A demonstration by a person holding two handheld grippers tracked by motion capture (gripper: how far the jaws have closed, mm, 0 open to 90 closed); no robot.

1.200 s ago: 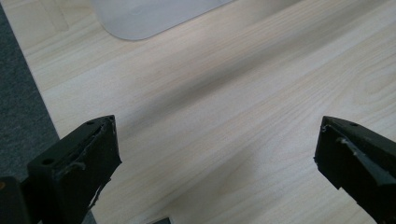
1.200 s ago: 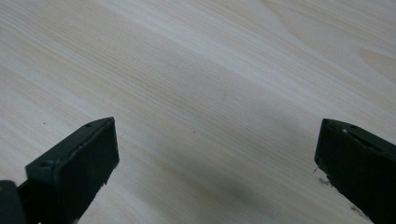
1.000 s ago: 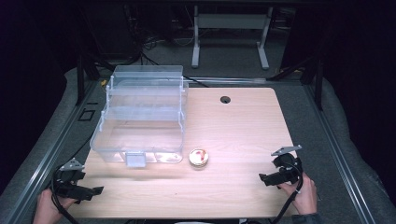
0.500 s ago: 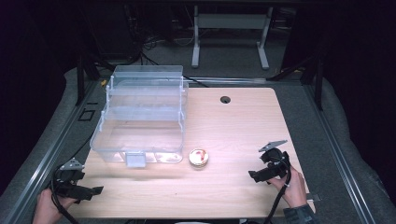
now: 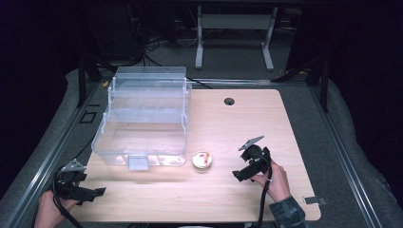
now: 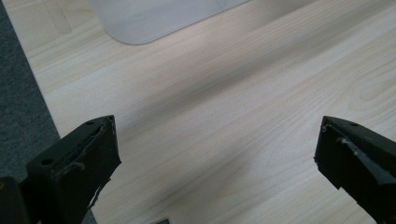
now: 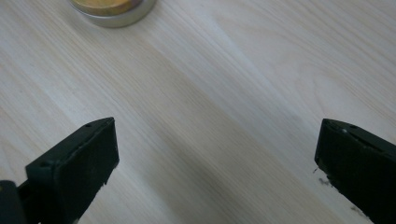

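Observation:
A small round tin (image 5: 202, 161) with a pale lid and reddish marks lies on the wooden table (image 5: 247, 123), just right of a clear plastic tiered box (image 5: 142, 118). My right gripper (image 5: 239, 164) hovers open a short way right of the tin, jaws pointing left toward it. In the right gripper view the tin (image 7: 113, 8) sits at the top edge, beyond the wide-apart jaws of the right gripper (image 7: 217, 163). My left gripper (image 5: 97, 191) rests open at the table's front left corner. In the left gripper view the left gripper (image 6: 217, 163) faces bare wood, with the box's corner (image 6: 154, 18) ahead.
A dark cable hole (image 5: 229, 101) sits at the table's back edge. Grey carpeted ledges and metal rails border the table on both sides. A white stand (image 5: 235, 28) stands on the floor behind. A small tag (image 5: 314, 200) lies off the table's right front corner.
My right gripper has moved left and slightly forward across the table toward the tin. The left gripper, tin and box have stayed put.

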